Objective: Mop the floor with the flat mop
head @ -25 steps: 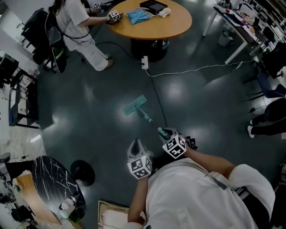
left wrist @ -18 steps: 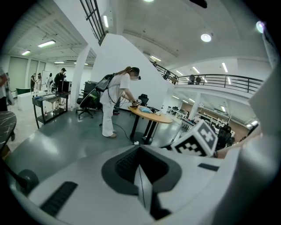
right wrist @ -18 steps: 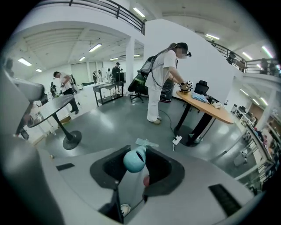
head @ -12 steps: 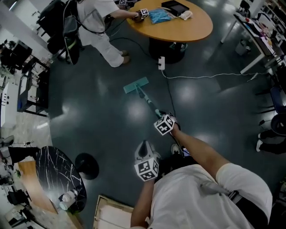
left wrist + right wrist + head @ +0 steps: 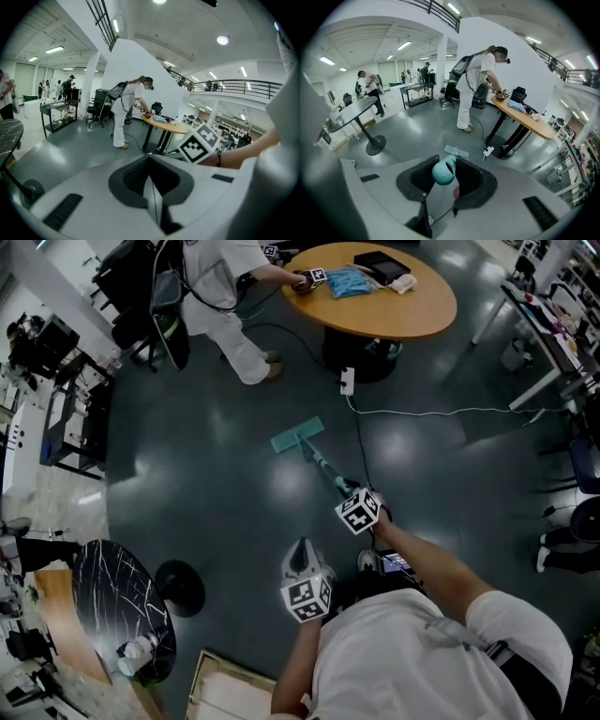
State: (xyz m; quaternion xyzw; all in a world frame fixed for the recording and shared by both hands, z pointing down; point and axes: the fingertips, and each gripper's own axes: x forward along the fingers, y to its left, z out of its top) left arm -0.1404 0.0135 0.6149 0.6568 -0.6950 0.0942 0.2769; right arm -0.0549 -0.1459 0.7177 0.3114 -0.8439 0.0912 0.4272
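Mop position: the flat mop (image 5: 298, 435) is seen pad-down on the dark glossy floor (image 5: 206, 502), between the wearer and the round table (image 5: 427, 315); its shaft slants back up to the right gripper (image 5: 361, 510).

Mop look: a narrow rectangular teal pad is joined at its middle to a thin shaft; the shaft ends in a rounded teal cap with a hanging hole, seen close up in the right gripper view (image 5: 443, 172).

Right jaws: they are closed on the shaft just under that cap.

Left jaws: the left gripper (image 5: 153, 200) is held near the body with its jaws pressed together; nothing is held between them.

Handling: the mop is judged light and stiff; the pad should slide easily on so smooth a floor; gripped only at the top, the long shaft may twist or wander.

Hold: a second grip lower on the shaft, taken by the left gripper, would probably steady each stroke.

Hazards: a power strip (image 5: 347, 382) and a white cable (image 5: 422, 412) lie just beyond the pad; they could be snagged.
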